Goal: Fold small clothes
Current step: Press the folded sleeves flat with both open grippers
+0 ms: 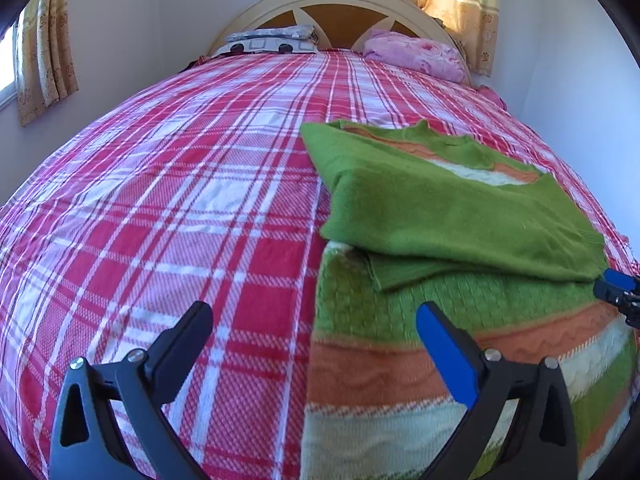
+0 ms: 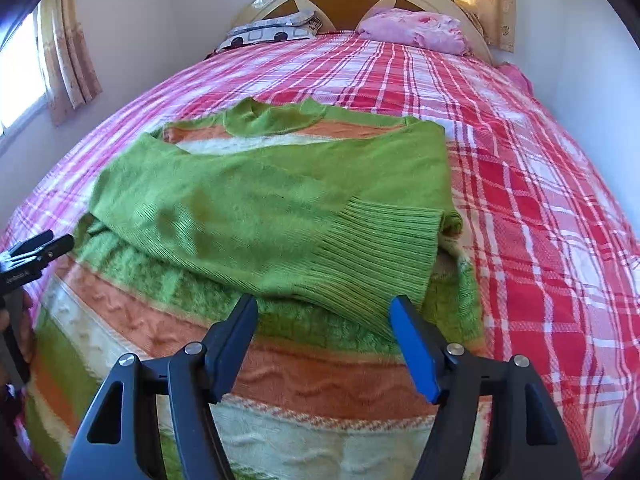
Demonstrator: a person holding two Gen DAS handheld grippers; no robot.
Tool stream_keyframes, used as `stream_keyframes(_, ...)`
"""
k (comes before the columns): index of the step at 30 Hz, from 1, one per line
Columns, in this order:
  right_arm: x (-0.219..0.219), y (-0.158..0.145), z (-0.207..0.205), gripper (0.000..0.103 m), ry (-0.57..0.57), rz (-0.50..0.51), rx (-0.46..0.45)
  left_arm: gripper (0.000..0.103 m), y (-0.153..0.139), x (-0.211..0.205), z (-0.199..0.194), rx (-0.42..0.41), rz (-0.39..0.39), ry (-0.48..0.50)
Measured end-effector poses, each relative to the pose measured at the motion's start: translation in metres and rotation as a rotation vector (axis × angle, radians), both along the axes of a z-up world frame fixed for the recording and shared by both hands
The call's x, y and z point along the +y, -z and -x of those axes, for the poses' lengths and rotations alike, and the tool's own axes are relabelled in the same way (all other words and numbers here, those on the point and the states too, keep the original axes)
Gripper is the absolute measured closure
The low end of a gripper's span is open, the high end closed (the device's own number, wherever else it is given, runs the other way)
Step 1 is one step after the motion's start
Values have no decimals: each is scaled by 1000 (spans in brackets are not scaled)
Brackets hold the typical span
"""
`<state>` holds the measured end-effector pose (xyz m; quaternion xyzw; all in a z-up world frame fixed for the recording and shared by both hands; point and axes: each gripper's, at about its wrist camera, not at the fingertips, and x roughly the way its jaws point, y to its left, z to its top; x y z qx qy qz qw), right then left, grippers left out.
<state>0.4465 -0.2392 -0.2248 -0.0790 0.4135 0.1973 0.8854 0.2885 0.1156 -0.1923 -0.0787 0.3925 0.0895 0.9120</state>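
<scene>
A green sweater with orange and white stripes lies on the bed, its two sleeves folded across its chest. The right gripper hovers over the sweater's striped lower body just short of the ribbed cuff, jaws apart with nothing between them. The left gripper hangs over the sweater's left edge, jaws wide apart and empty. Beyond the sweater's collar, what appear to be pillows rest against the headboard.
</scene>
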Motion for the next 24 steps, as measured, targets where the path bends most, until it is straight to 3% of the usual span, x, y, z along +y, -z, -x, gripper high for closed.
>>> stream_keyframes(12, -15, 12, -1, 28, 29, -21, 10, 0, 2, -7, 8, 12, -14, 13)
stream_keyframes(24, -24, -3, 20, 28, 42, -64, -1, 0, -10, -23, 31, -29, -12, 47)
